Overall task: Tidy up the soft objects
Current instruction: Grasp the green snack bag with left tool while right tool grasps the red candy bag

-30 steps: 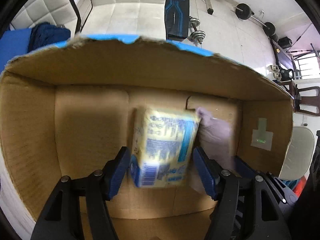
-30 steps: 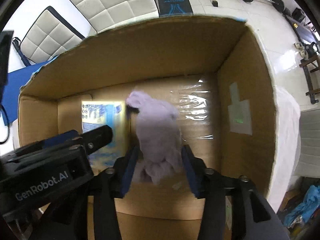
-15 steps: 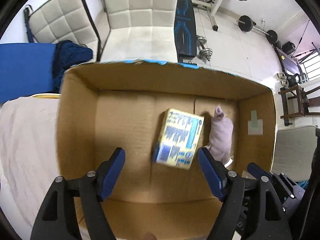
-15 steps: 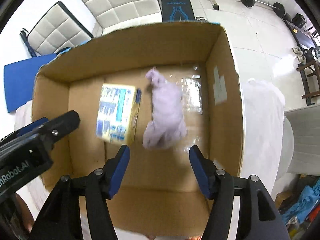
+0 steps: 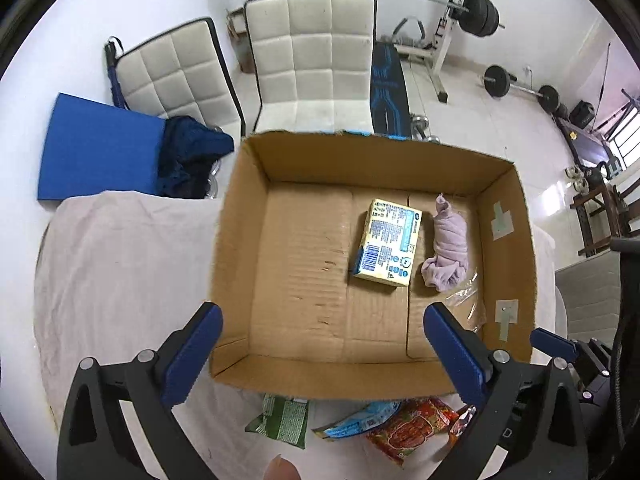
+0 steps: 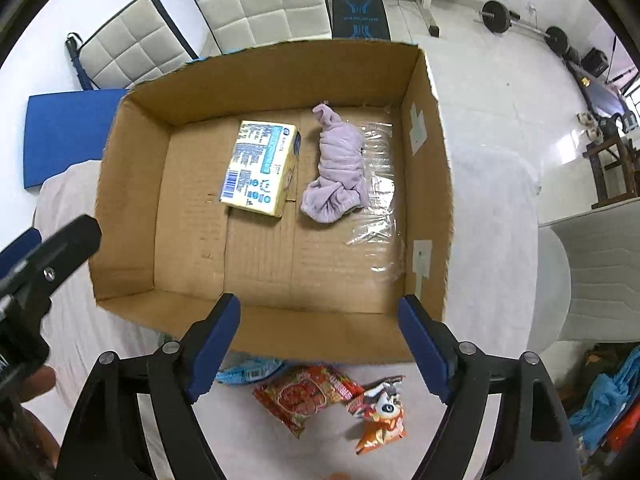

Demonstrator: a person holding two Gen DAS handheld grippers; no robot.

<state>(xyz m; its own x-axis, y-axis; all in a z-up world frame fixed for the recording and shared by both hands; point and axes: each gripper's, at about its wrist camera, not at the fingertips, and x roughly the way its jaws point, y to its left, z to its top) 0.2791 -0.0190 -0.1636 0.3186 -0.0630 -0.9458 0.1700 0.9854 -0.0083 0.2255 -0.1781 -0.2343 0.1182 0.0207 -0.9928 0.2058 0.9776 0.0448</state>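
A yellow tissue pack (image 5: 387,243) (image 6: 262,167) and a rolled lilac cloth (image 5: 447,249) (image 6: 338,170) lie side by side on the floor of an open cardboard box (image 5: 236,240) (image 6: 132,184). My left gripper (image 5: 322,346) is open and empty, held above the box's near wall. My right gripper (image 6: 320,338) is open and empty, also above the near wall. Part of the left gripper's body shows at the left of the right wrist view.
The box sits on a white-covered table (image 5: 112,264). Snack packets lie in front of the box: green (image 5: 282,420), blue (image 5: 360,420), red (image 6: 308,394), orange (image 6: 382,416). White chairs (image 5: 316,60), a blue mat (image 5: 96,152) and gym weights stand behind.
Both grippers opened, let go of the tissue pack and the lilac cloth inside the box, and pulled back and up, out of the box.
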